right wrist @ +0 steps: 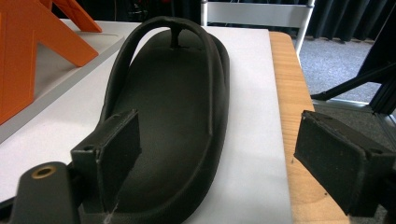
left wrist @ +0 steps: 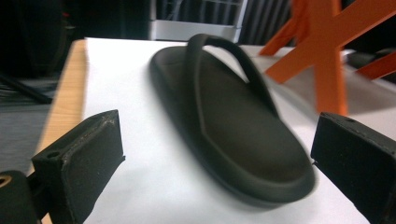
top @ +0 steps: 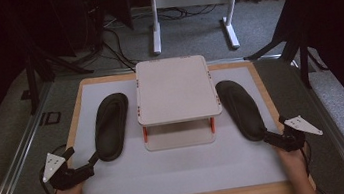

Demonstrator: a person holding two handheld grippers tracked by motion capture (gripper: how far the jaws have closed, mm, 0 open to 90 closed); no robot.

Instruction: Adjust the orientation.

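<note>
White matting covers the wood-edged surface [top: 180, 176], with a white two-tier stand on orange legs [top: 175, 94] at its centre. Black rubber flip-flops lie at the stand's 9 o'clock [top: 111, 125] and 3 o'clock [top: 241, 108]. Left gripper [top: 92, 160] and right gripper [top: 267, 137] have their fingers spread wide, empty, at each sandal's heel.

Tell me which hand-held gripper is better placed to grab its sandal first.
Right, probably. The right hand-held gripper is open with one jaw already over the right sandal's heel. The left hand-held gripper, also open, sits just short of the left sandal.
</note>
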